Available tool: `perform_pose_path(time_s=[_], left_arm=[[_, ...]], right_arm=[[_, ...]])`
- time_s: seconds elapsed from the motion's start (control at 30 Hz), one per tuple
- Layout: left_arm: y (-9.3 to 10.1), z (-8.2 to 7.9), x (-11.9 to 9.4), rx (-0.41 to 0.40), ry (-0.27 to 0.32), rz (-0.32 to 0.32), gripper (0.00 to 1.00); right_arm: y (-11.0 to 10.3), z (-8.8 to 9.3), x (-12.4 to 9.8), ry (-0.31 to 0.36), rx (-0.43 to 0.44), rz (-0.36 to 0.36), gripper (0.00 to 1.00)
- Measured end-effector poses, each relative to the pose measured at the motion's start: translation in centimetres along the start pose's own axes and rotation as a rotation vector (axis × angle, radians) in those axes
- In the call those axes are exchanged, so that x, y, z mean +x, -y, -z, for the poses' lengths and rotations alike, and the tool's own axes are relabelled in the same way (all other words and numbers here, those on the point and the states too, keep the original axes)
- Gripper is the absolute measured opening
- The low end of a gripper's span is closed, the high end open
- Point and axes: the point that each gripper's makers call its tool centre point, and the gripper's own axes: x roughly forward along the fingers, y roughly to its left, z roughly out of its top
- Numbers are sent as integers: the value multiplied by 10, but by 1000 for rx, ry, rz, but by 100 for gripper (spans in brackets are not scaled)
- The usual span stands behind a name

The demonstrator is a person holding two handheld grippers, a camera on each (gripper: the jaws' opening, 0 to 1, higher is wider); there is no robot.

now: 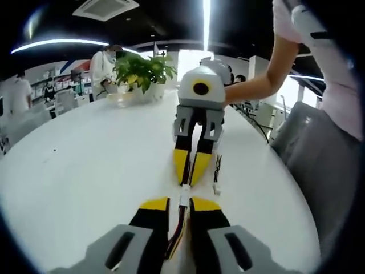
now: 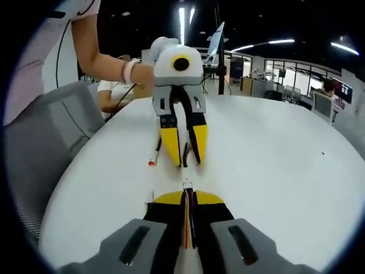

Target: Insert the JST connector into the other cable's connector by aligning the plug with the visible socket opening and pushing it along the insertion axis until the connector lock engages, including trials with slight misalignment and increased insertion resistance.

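Observation:
In the left gripper view my left gripper (image 1: 179,201) is shut on a cable of coloured wires (image 1: 178,231). Its white JST connector (image 1: 183,195) sticks out just past the yellow tips. Facing it, my right gripper (image 1: 189,181) comes down to the table with its tips almost at that connector. In the right gripper view my right gripper (image 2: 188,197) is shut on a wire bundle (image 2: 188,225) ending in a small white connector (image 2: 186,184). My left gripper (image 2: 187,164) points at it from a short gap away. Whether the connectors touch is unclear.
The white round table (image 1: 85,171) (image 2: 274,171) spreads under both grippers. A loose cable end (image 1: 217,186) (image 2: 151,162) lies beside them on the person's side. A potted plant (image 1: 145,71) stands at the far edge. A grey chair (image 1: 319,165) (image 2: 40,148) and the person's arm (image 1: 256,85) are close.

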Motion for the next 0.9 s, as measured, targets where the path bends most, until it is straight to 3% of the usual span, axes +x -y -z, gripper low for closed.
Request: perform_pose_path(time_s=[0.2,0.3,0.47,0.9], left_arm=[[8,-4,-12,33,-10,-1,7],[18,-5,-19,6,9,21,7],[28,19,-31,39,-69,39,6],[42,33,-33,12,-95,36,7]], right_arm=[[-4,-13,-9,17,-15,18,3],[-10,-11,-11,-4,-25,16,2],[-22,-6,-15,-18,-22,11,4],[-45,5,-9,-42,2,-30,4]])
